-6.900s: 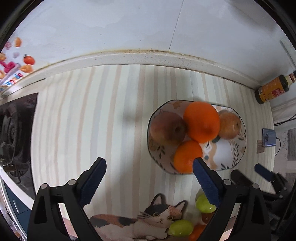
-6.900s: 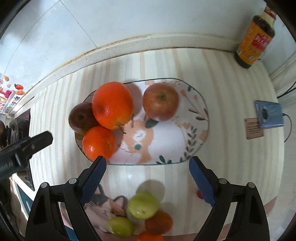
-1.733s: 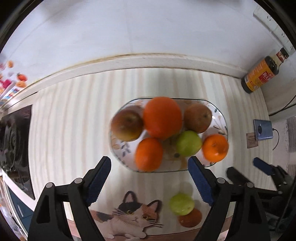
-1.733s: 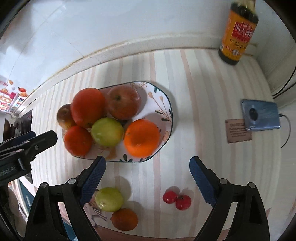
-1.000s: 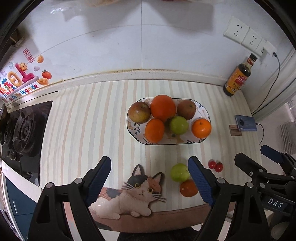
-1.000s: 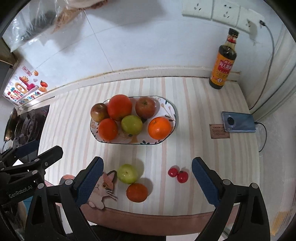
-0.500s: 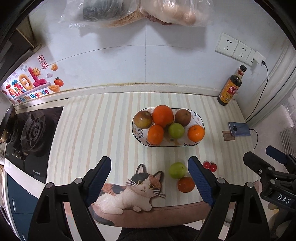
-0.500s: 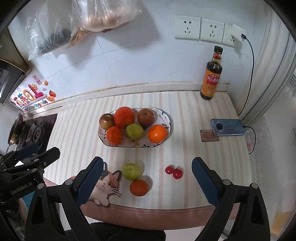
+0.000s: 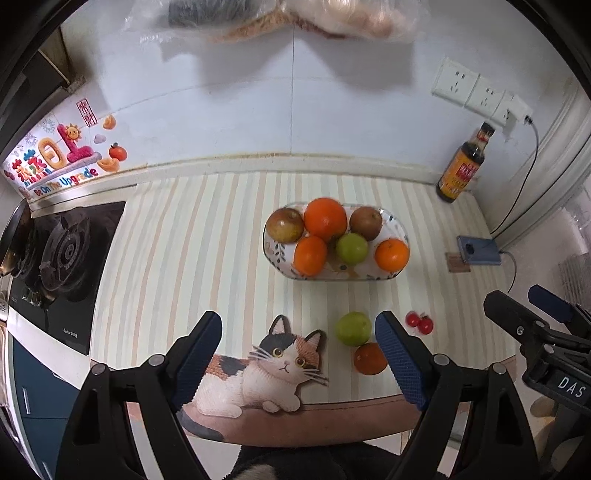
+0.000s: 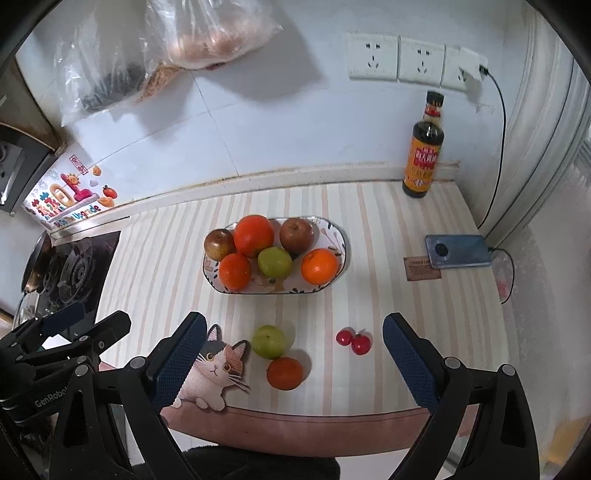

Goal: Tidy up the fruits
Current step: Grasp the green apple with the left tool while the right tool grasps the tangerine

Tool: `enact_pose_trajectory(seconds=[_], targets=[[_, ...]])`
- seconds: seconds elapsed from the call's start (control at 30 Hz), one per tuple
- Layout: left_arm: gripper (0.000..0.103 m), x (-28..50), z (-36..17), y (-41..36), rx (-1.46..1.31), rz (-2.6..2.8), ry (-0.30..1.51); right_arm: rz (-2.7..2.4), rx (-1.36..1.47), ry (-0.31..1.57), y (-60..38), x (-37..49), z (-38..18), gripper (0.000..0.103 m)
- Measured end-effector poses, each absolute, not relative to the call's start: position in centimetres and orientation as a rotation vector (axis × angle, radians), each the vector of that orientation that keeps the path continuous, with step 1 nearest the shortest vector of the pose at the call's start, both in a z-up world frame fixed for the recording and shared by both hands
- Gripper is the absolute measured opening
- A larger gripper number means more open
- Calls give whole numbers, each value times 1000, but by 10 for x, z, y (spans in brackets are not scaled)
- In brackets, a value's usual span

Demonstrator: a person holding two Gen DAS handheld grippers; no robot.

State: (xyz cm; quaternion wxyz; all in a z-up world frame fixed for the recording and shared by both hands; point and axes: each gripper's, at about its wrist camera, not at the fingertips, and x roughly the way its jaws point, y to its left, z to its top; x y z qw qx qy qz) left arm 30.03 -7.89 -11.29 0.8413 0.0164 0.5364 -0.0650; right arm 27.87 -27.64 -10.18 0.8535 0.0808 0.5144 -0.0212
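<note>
Sticker (image 9: 55, 166) lettering — "Be On The Upgrade"

Hanging bags (image 9: 280, 18) cut off above

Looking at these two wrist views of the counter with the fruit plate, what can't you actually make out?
- Bottle label: text too small in both views.
- Small card beside the phone: print unreadable, one corner under the phone.
- Hanging bags: contents blurred by plastic; top edge crops them in the left wrist view.
- Plate pattern: mostly covered by fruit.
- Stove: cut by the fisheye edge.
</note>
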Motion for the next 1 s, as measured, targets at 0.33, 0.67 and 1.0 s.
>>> enact_pose_trajectory(seconds=[0.33,0.67,1.0], targets=[[100,317,-196,-79,99,-72,1307,53,309,1394,-279,297,-249,98],[100,333,-254,-83,111,-56,1456,99,424,1530,-267,307,-341,71],[100,356,-287,-127,65,-197,1563,8,420,1508,-306,293,-344,61]])
